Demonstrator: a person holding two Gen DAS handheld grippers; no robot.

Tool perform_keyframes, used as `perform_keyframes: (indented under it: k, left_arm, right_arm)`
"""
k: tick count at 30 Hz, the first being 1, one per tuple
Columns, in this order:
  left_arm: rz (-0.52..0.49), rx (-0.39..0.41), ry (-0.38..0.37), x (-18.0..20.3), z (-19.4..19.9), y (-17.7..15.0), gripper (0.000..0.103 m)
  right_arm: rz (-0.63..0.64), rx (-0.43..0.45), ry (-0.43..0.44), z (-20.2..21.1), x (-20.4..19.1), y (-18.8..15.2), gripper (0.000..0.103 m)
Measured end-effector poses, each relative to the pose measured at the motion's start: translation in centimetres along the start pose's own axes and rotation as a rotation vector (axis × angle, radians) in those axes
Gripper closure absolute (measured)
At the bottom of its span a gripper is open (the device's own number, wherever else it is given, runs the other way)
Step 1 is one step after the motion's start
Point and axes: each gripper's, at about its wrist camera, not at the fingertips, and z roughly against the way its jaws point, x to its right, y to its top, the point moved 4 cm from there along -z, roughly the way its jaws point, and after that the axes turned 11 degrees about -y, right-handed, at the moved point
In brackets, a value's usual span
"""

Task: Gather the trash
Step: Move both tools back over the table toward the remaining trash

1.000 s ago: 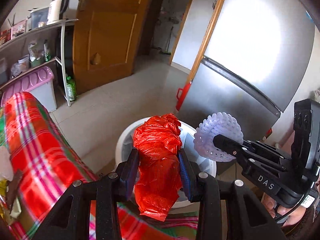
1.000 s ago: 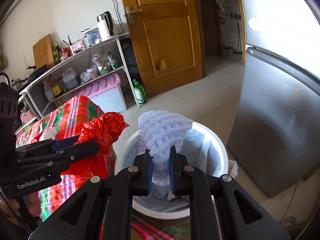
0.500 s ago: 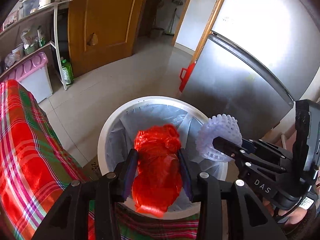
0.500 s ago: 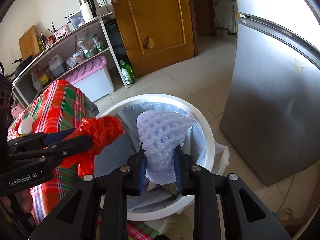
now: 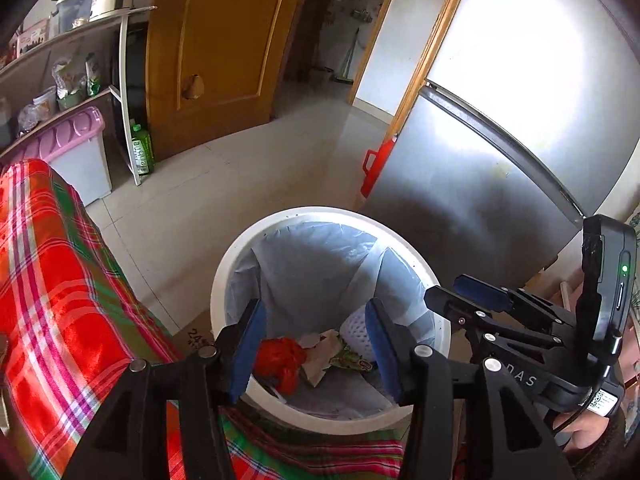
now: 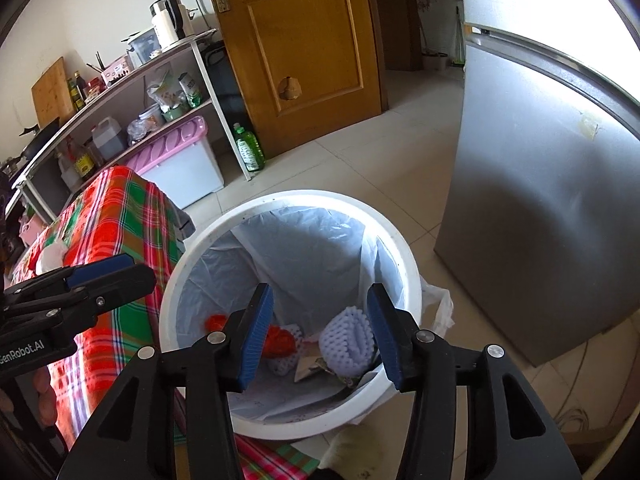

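Crumpled red plastic bag [image 5: 280,362], white foam net [image 6: 349,340], inside lined bin [image 6: 292,200]

"DAS" in pale letters on the black body of the right gripper [image 5: 466,306], seen from the left wrist view. "GenRobot.AI" in white on the body of the left gripper [image 6: 108,270], seen from the right wrist view, first letter cut by the frame edge. "24" handwritten on the cardboard [image 5: 196,334] on the floor by the bin rim. Label on the green bottle [image 6: 249,152] by the shelf leg: print too small to read.
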Motion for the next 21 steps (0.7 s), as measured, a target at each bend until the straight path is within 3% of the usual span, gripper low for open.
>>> perform_keyframes:
  k: [10, 21]
  left_arm:
    - [0.016, 0.067, 0.034, -1.2, 4.7, -0.2, 0.051]
    - [0.068, 0.177, 0.095, -4.4, 12.6, -1.9, 0.047]
  right_arm:
    - [0.013, 0.054, 0.004, 2.9, -1.6, 0.3, 0.053]
    - [0.073, 0.123, 0.057, 6.5, -6.7, 0.7, 0.053]
